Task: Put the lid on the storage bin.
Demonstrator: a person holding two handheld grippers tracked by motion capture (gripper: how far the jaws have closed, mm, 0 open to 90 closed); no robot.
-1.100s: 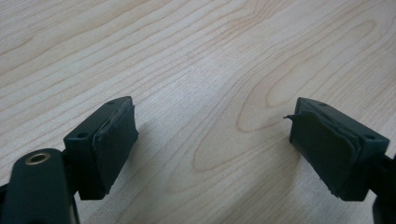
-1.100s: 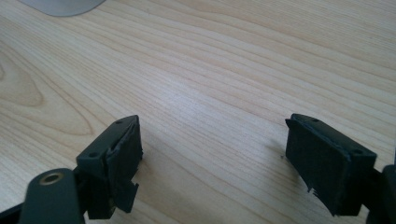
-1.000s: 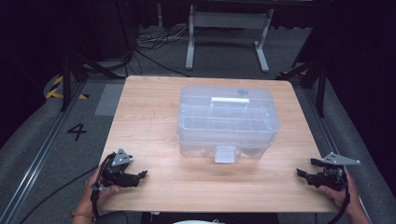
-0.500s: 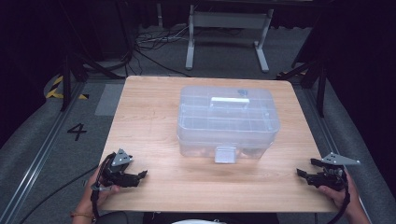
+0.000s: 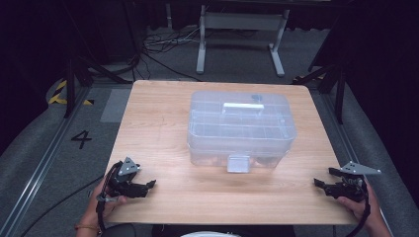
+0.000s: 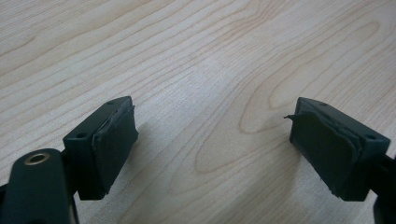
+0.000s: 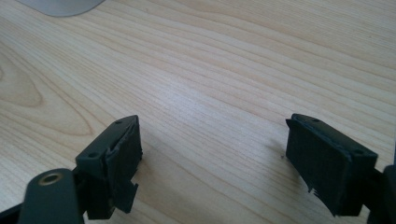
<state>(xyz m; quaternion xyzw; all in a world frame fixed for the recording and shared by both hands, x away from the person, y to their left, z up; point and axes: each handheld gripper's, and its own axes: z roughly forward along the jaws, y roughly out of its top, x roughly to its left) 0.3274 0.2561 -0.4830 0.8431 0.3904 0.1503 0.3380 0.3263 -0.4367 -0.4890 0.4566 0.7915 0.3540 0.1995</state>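
A clear plastic compartment box [image 5: 241, 129] with a closed lid, a top handle and a front latch [image 5: 238, 163] stands in the middle of the wooden table [image 5: 158, 128]. My left gripper [image 5: 150, 184] rests at the table's front left corner, jaws open and pointing right, well apart from the box. In the left gripper view its jaws stand wide over bare wood [image 6: 212, 121]. My right gripper [image 5: 318, 183] lies at the front right corner, open, pointing left. The right gripper view has bare wood between its pads [image 7: 212, 123], with a corner of the box [image 7: 63, 5] at the top left.
Grey floor surrounds the table, with a metal stand [image 5: 239, 29] and cables [image 5: 158, 44] behind it. A floor mark "4" [image 5: 81, 138] lies to the left. Dark poles stand at both far sides.
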